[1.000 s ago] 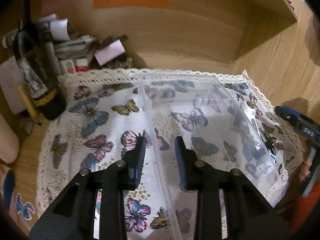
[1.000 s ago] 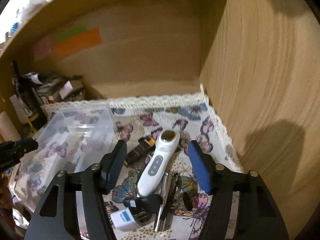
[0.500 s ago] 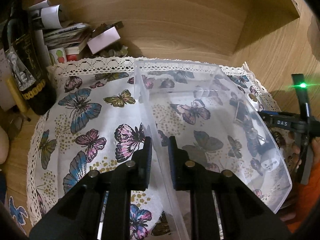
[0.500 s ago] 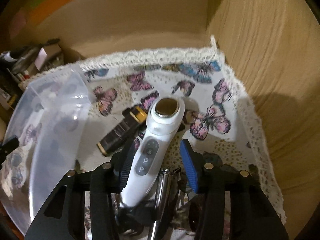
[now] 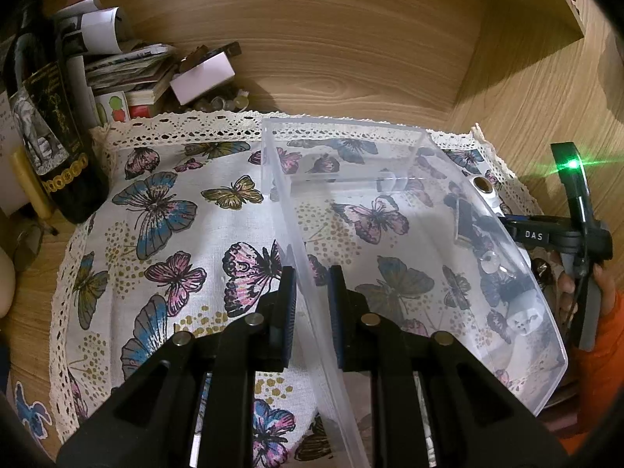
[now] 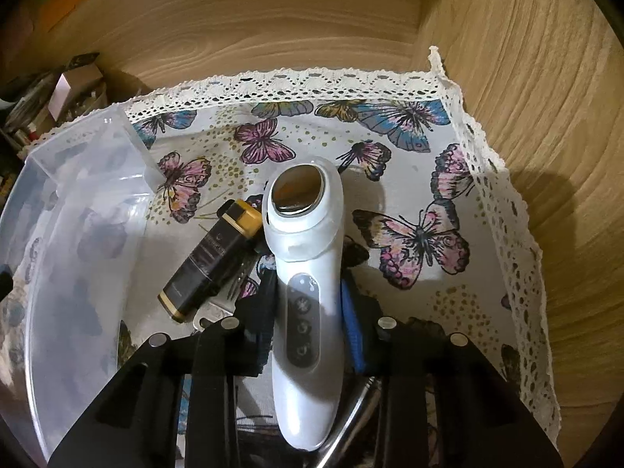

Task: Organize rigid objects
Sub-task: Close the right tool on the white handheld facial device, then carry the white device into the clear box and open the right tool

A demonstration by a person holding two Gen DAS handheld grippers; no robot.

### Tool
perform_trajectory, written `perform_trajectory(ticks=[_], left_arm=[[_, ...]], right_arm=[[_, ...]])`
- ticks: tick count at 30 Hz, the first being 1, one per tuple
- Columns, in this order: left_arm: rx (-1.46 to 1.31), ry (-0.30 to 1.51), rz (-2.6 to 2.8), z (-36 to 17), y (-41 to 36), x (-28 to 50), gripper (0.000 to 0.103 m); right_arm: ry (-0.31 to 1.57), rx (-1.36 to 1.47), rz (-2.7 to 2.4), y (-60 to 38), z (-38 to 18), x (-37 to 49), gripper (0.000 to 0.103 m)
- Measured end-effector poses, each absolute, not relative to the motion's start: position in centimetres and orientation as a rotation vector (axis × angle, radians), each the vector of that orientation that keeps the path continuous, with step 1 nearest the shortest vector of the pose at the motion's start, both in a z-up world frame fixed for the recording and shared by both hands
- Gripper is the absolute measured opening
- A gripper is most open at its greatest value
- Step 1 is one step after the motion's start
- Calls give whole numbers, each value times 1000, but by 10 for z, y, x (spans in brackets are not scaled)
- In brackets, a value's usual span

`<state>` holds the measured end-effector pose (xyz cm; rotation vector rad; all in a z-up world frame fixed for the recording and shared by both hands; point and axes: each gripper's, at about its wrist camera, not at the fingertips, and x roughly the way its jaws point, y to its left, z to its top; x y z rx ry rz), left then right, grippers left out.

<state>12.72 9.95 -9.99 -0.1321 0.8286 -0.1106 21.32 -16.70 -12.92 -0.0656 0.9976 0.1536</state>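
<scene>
A clear plastic bin [image 5: 390, 202] stands on the butterfly cloth [image 5: 163, 210]. My left gripper [image 5: 311, 292] is shut on the bin's left wall. In the right wrist view my right gripper [image 6: 308, 312] is shut on a white handheld massager [image 6: 304, 273] with a round metal head, which lies on the cloth right of the bin [image 6: 74, 241]. A black and gold tube [image 6: 210, 265] lies beside the massager, between it and the bin. A metal tool [image 6: 351, 417] lies under my right gripper, mostly hidden.
A dark bottle [image 5: 50, 136], stacked papers and small boxes [image 5: 156, 74] crowd the back left corner. Wooden walls [image 6: 526, 156] close in the back and right. A white plug [image 5: 526, 318] shows through the bin's right wall. The right gripper's body [image 5: 561, 234] is beyond it.
My left gripper closed onto the bin's left wall. My right gripper moved down and forward and closed onto the white massager.
</scene>
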Motion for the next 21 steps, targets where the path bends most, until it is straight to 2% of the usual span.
perform_trajectory(ticks=[9, 21], left_arm=[[-118, 827, -107, -100, 98, 127, 17], [-114, 827, -109, -100, 97, 127, 17]], right_arm=[[846, -7, 181, -173, -89, 187, 28], [735, -5, 320, -119, -55, 171, 28]])
